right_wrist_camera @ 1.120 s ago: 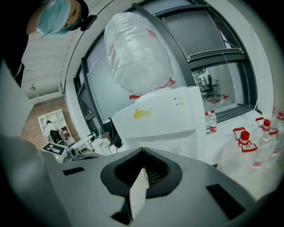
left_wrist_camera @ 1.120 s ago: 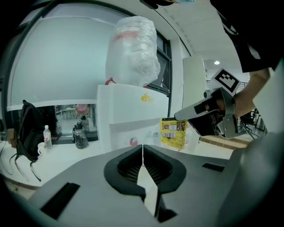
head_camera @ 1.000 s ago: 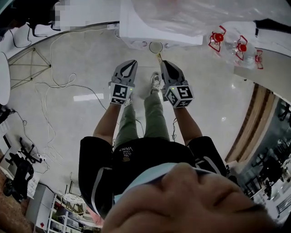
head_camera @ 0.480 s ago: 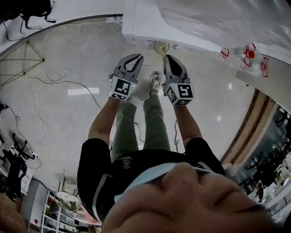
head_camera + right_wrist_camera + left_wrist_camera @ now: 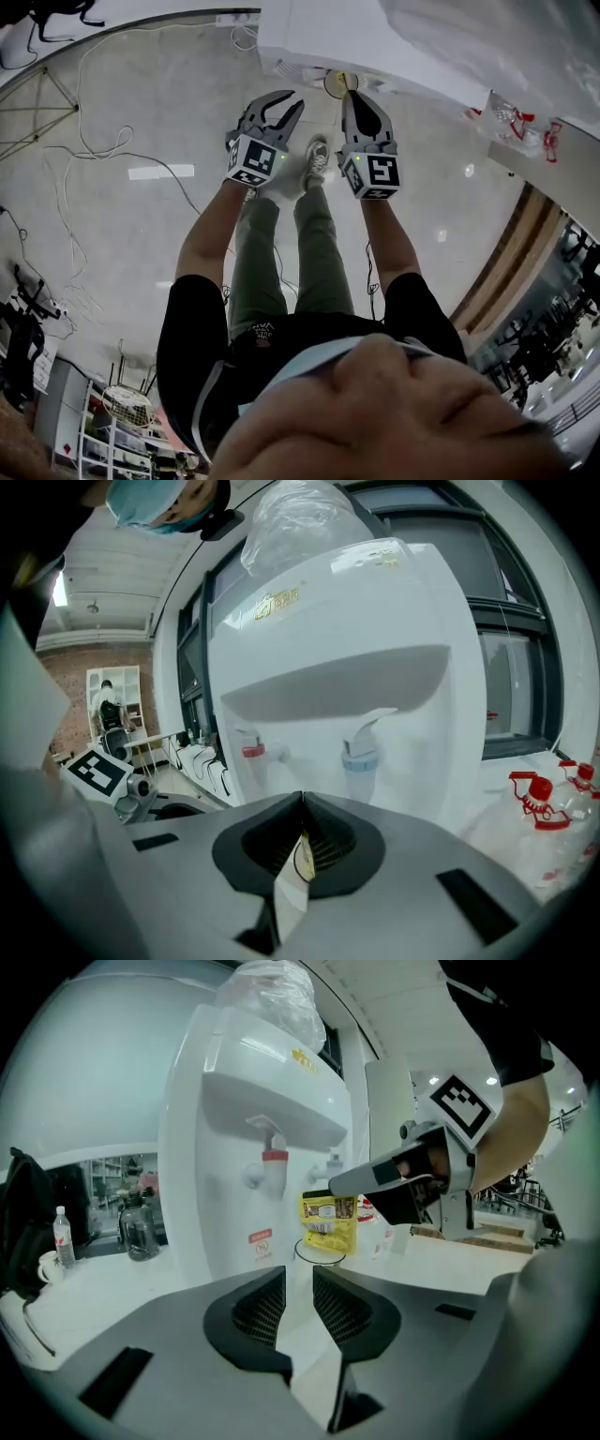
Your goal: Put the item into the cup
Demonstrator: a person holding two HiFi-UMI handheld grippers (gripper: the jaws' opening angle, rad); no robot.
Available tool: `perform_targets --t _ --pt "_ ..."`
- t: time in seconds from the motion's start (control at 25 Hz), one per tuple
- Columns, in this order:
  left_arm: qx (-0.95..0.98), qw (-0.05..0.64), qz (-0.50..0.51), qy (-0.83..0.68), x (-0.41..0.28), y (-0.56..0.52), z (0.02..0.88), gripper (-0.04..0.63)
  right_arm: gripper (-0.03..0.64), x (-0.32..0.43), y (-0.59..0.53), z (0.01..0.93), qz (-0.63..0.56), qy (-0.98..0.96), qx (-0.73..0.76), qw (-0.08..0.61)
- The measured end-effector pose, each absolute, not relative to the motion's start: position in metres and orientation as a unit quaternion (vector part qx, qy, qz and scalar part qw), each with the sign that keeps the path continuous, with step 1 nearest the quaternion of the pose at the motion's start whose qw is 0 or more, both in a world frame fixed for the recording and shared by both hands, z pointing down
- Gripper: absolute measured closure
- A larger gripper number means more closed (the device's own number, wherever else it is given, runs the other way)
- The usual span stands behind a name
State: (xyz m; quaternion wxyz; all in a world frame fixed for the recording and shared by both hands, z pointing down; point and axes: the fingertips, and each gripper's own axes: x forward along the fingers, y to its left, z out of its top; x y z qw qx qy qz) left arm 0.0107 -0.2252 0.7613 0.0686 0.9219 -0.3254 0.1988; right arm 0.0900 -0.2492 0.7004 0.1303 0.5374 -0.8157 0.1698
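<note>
A yellow sachet (image 5: 328,1222) hangs from my right gripper (image 5: 370,1177), whose jaws are shut on its top edge. Just below it is the rim of a clear cup (image 5: 320,1253), standing under the taps of a white water dispenser (image 5: 246,1101). From the head view the cup (image 5: 339,82) shows as a round rim just ahead of my right gripper (image 5: 356,96). In the right gripper view the sachet (image 5: 291,878) is pinched edge-on between the shut jaws. My left gripper (image 5: 281,103) is beside it on the left; its jaws have just been opening and have nothing between them.
The dispenser (image 5: 347,639) carries a red tap (image 5: 274,1157) and a blue tap (image 5: 361,752). Clear bottles with red caps (image 5: 520,127) lie on a counter at the right. Cables (image 5: 94,155) trail over the pale floor on the left. A dark bottle (image 5: 139,1227) stands on a side counter.
Both grippers have moved closer to the dispenser and the cup. The left gripper's jaws have gone from shut to open. The right gripper still holds the sachet.
</note>
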Motion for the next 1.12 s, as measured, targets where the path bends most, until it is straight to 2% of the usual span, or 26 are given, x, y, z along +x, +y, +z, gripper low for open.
perform_targets --t 0.44,0.88,1.12 --pt "0.923 0.071 0.212 -0.313 0.028 -0.235 0.800 0.448 0.575 0.088 -0.264 0.707 0.119 -0.826 0.533 0.138" --pt "0.922 0.073 0.238 -0.297 0.044 -0.239 0.826 0.442 0.575 0.077 -0.268 0.713 0.077 -0.842 0.508 0.162" --pt "0.921 0.078 0.239 -0.297 0.050 -0.246 0.832 0.426 0.575 0.076 -0.264 0.721 0.095 -0.843 0.504 0.163"
